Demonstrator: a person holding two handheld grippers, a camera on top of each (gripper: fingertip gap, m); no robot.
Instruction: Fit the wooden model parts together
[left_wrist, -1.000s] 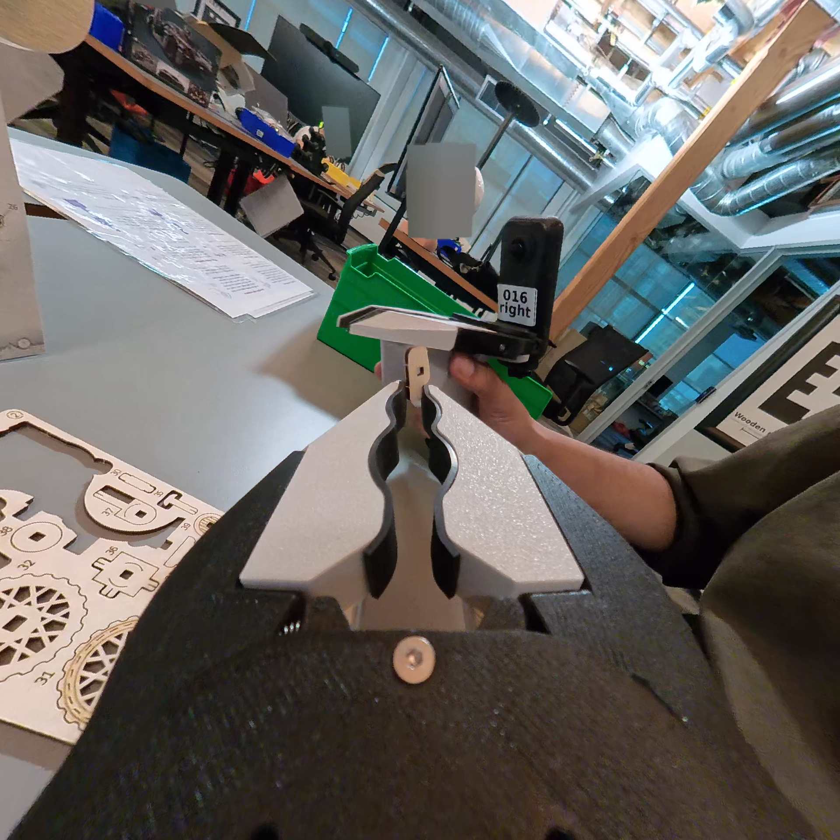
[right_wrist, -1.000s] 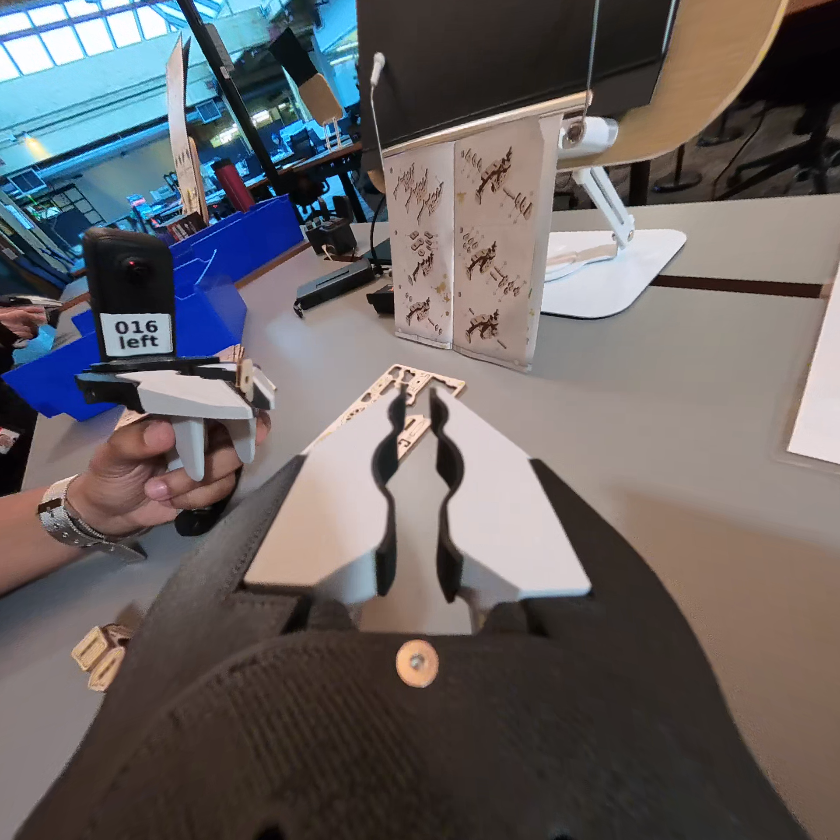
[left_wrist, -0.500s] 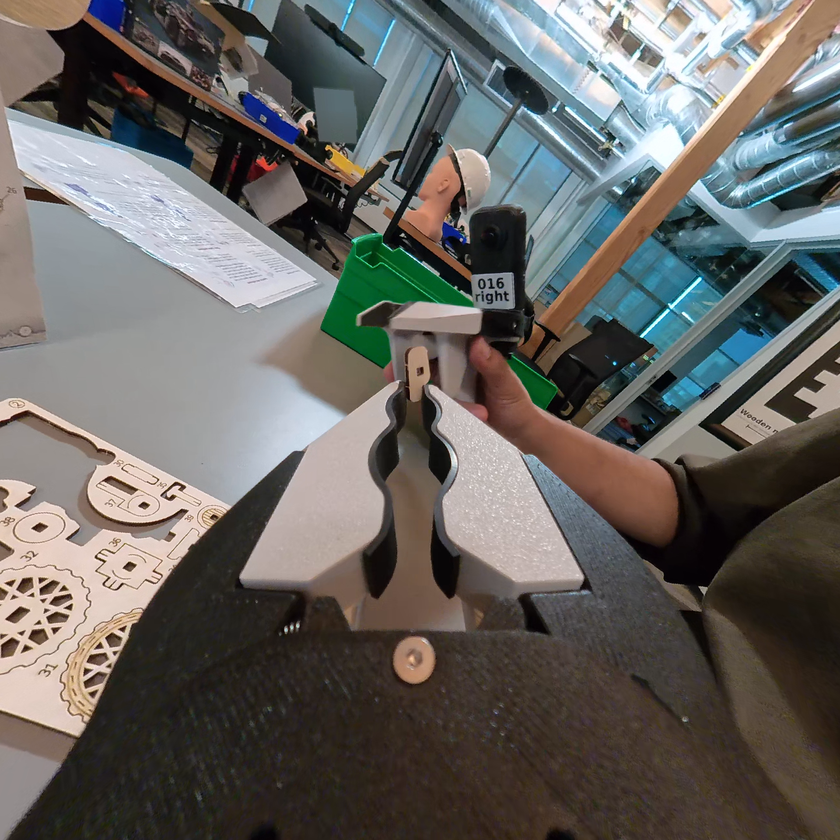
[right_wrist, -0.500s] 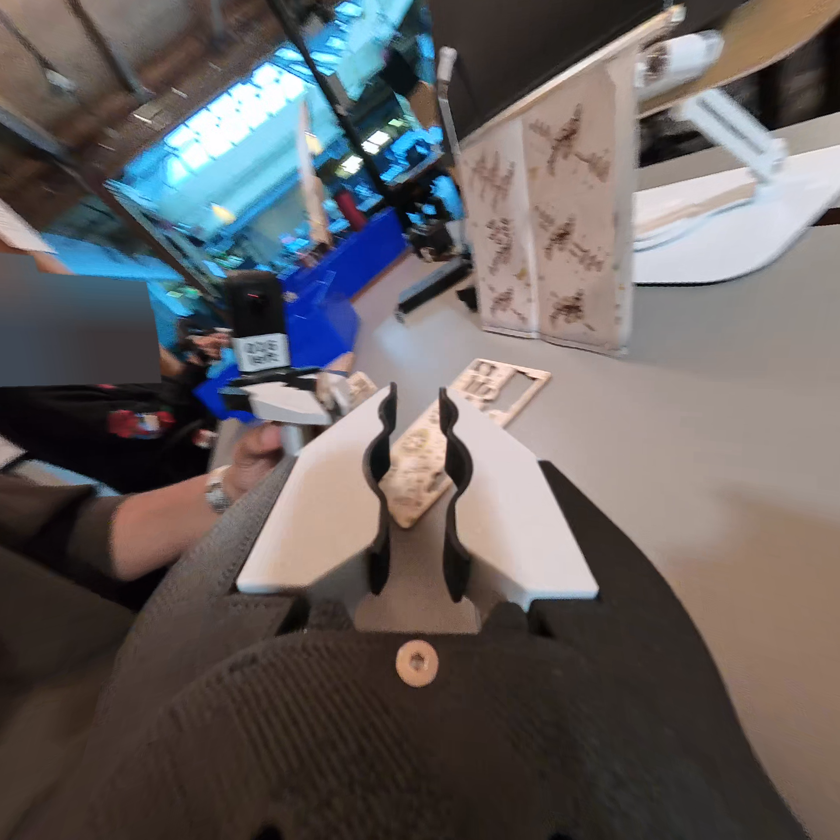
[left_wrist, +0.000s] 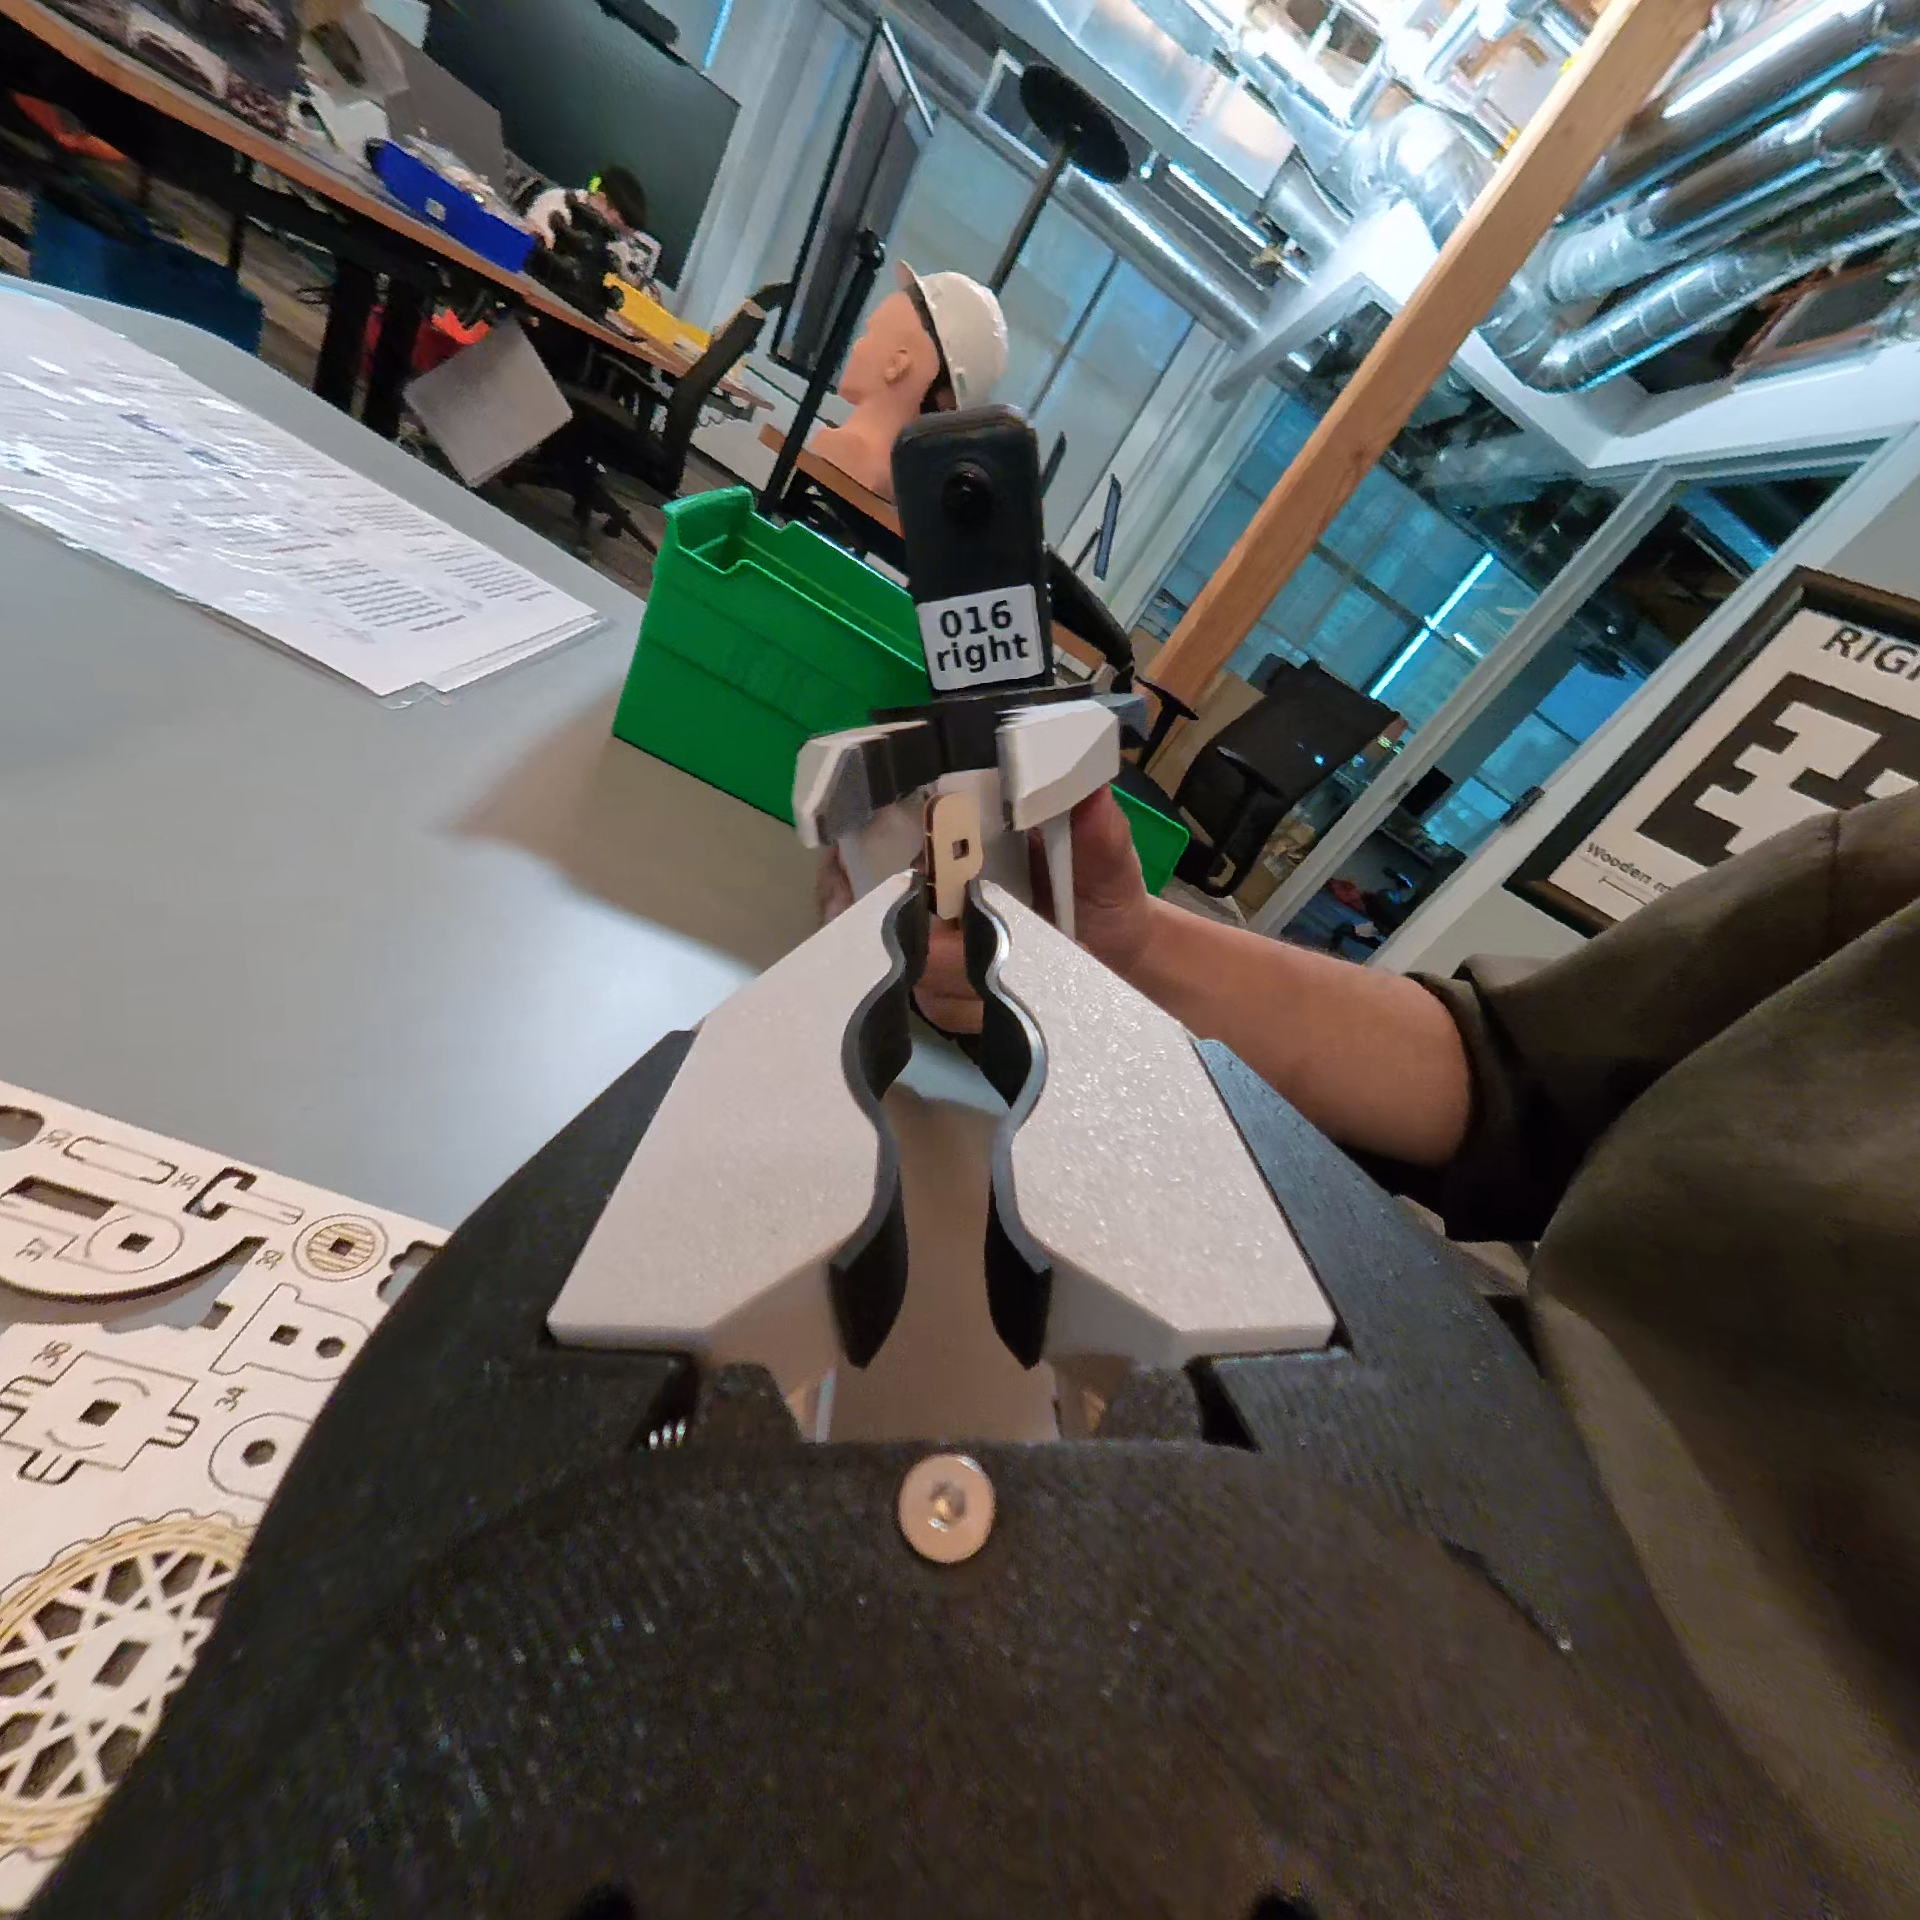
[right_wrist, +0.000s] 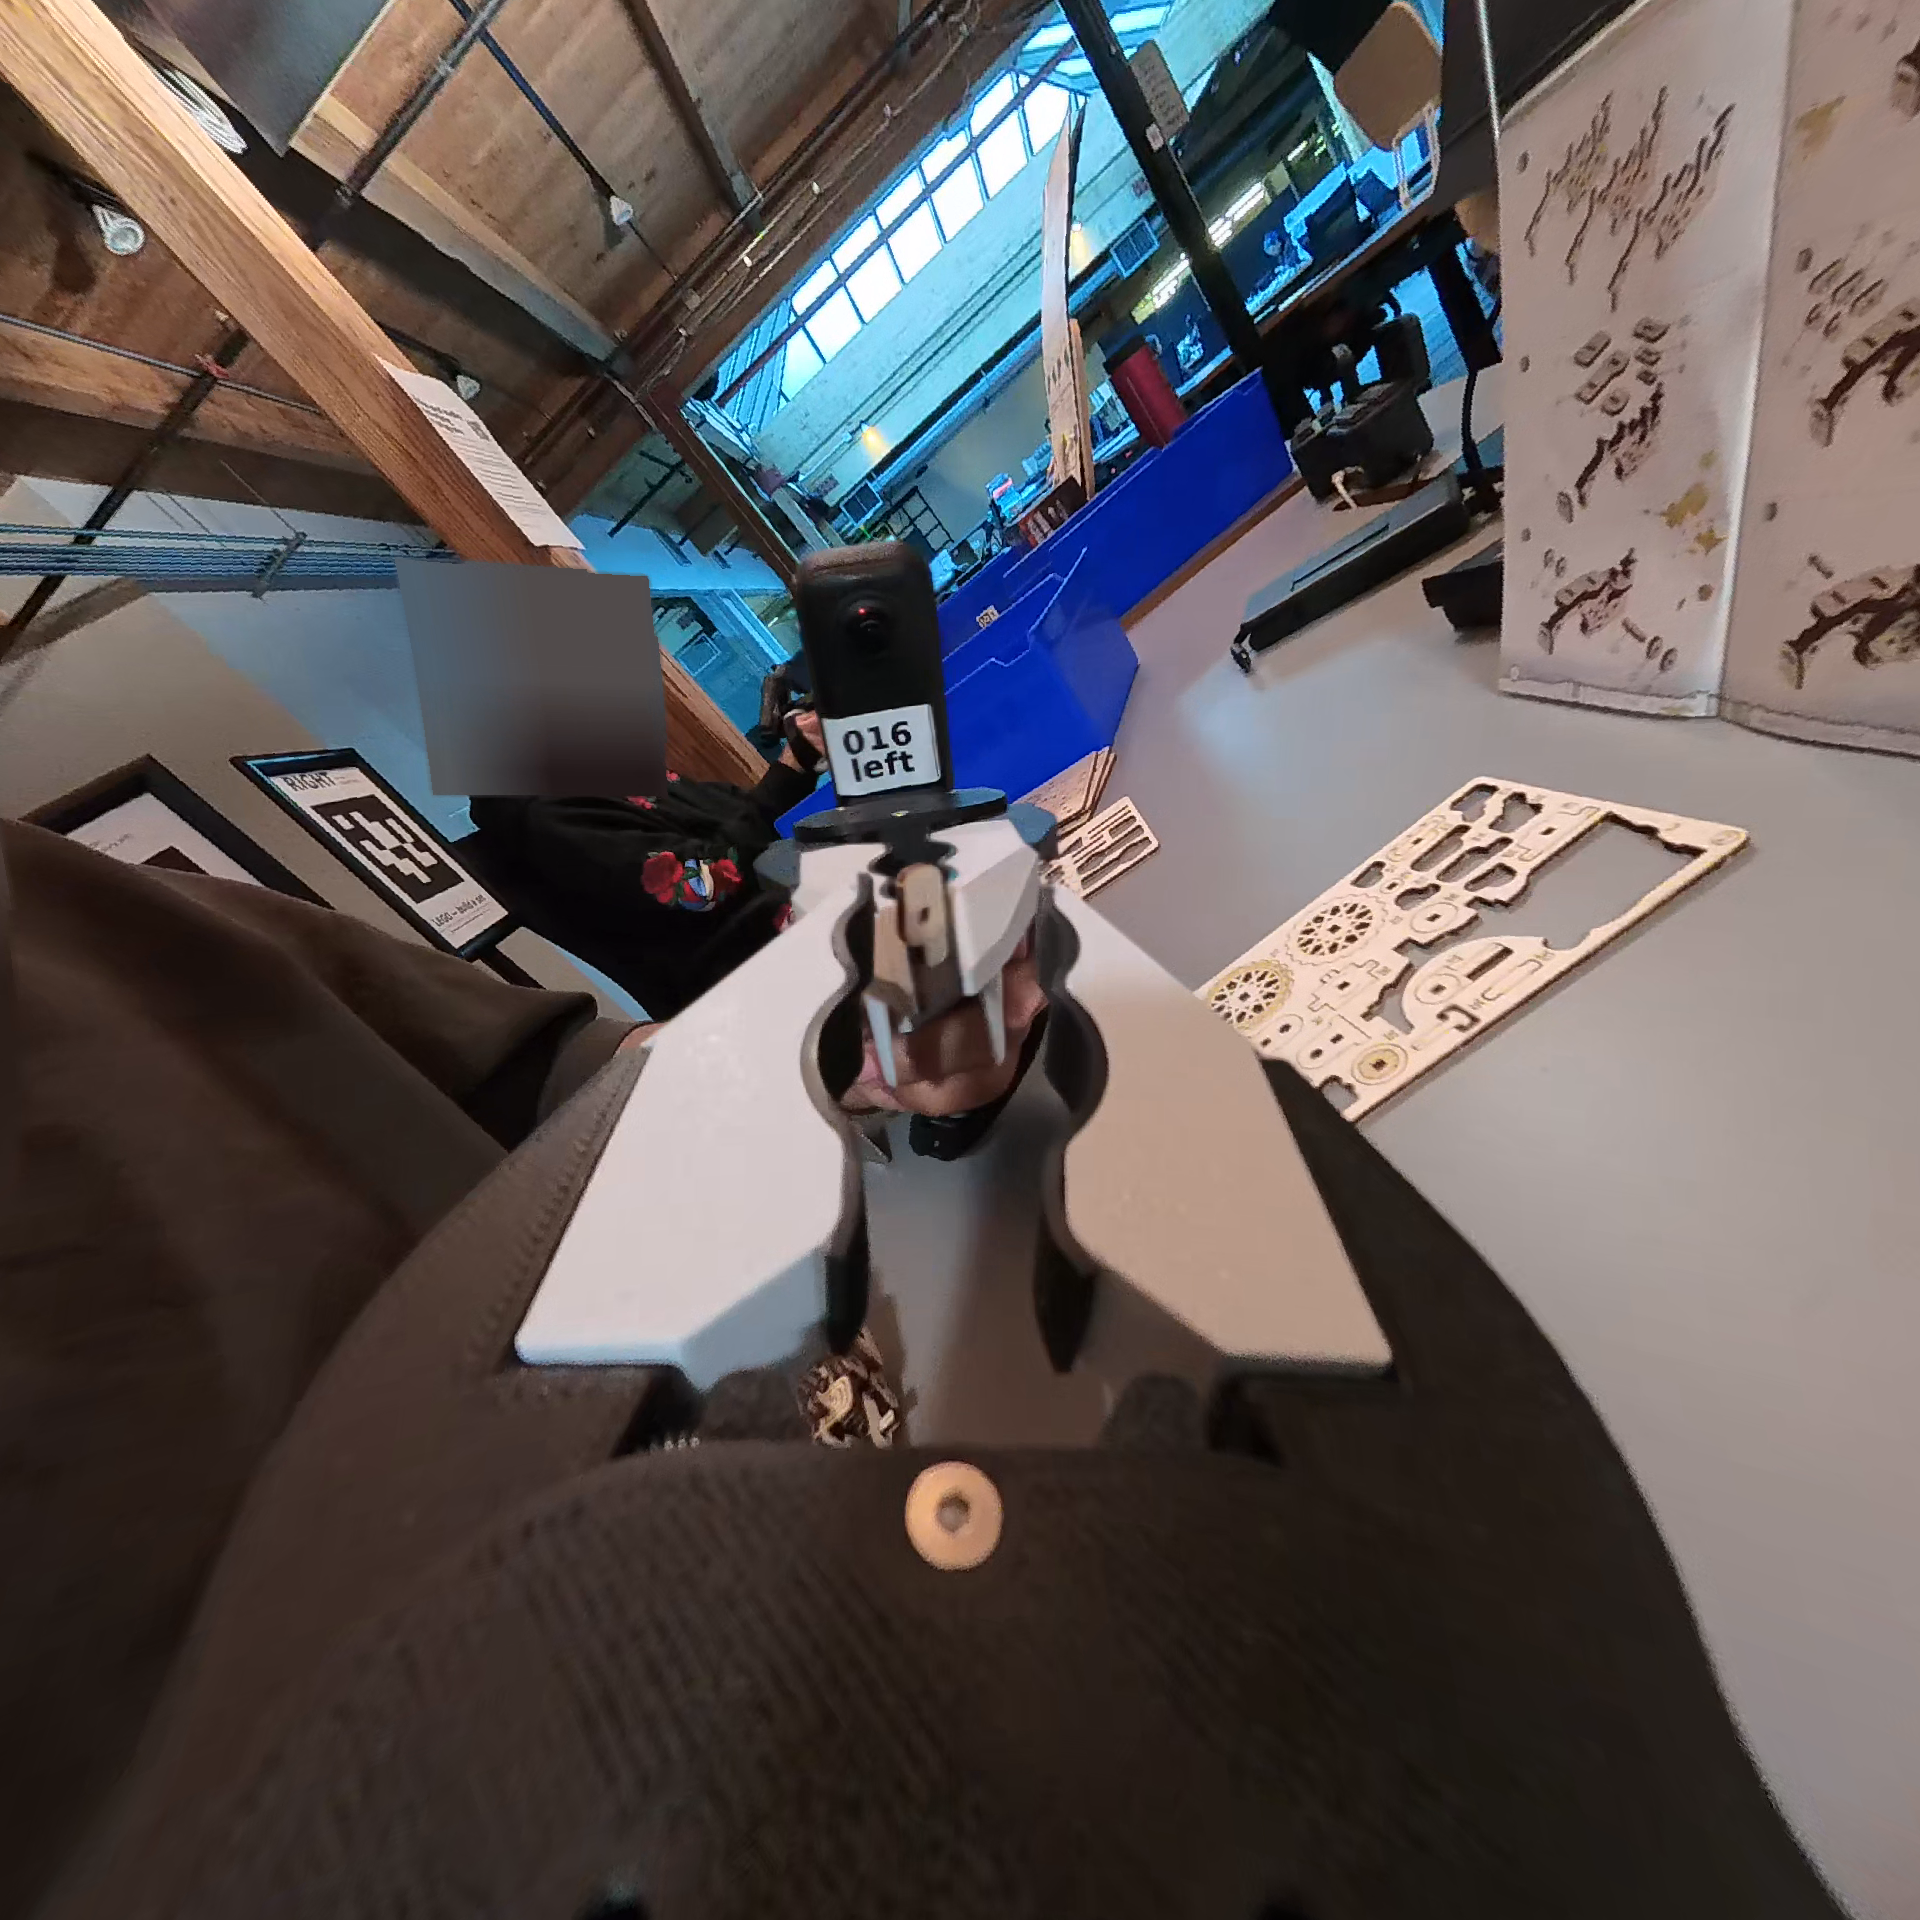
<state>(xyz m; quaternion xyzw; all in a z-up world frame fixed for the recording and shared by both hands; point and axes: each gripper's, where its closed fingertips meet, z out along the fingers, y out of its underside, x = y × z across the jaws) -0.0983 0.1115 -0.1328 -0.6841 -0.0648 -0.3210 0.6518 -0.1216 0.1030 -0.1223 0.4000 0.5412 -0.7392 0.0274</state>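
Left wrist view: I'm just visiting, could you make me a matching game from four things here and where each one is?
Things:
1. wooden piece
2. green bin
3. papers
4. parts sheet

Places:
A. flat on the table, lower left corner of the view
B. pinched in the left tool
C. farthest back of the four
D. flat on the table, upper left

Pairs: 1-B, 2-C, 3-D, 4-A

The left gripper (left_wrist: 943, 902), grey fingers on a black textured body, is raised off the table with its tips pinched on a small flat piece. The right gripper (right_wrist: 951, 914), built alike, faces it nose to nose, fingers spread apart. A bare hand (left_wrist: 1091, 894) in an olive sleeve grips the right gripper's handle.
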